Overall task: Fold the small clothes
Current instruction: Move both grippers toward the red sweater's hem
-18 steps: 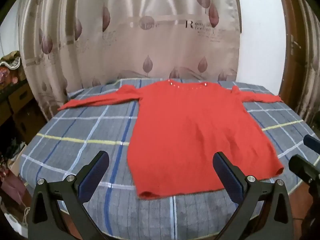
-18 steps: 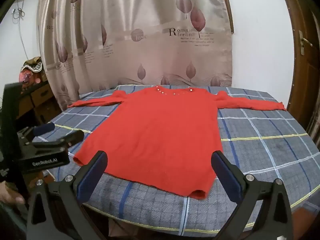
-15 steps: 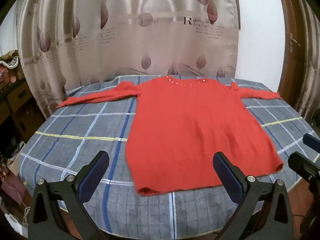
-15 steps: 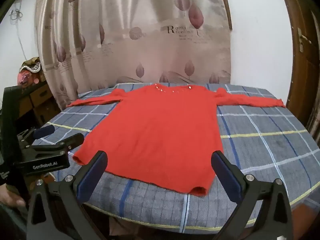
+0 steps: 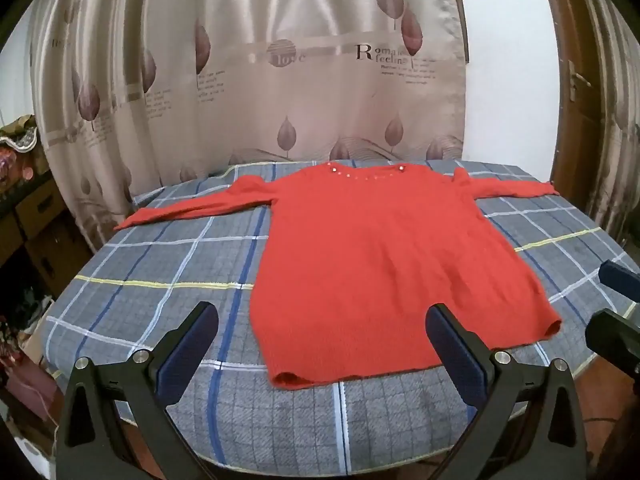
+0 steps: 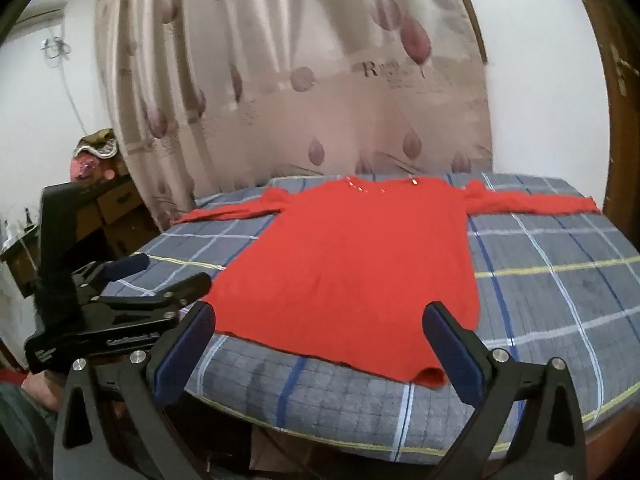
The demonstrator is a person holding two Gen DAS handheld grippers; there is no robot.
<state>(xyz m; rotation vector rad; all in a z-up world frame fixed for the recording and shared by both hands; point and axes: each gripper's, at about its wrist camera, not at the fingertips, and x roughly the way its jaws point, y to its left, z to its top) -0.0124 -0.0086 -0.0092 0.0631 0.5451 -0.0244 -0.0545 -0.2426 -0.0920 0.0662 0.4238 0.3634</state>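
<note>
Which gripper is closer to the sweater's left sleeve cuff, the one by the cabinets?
Left. Left gripper fronts the hem's left corner; right gripper fronts its right corner, farther from the cuff.

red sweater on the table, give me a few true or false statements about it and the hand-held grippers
1. The red sweater lies flat with both sleeves spread out to the sides. True.
2. The left hand-held gripper is shut on the sweater's hem. False: its jaws stand wide open, holding nothing.
3. The sweater rests on a checked grey tablecloth. True.
4. The sweater is already folded in half. False: it is fully spread, neckline towards the curtain.
5. The right hand-held gripper is open. True.
</note>
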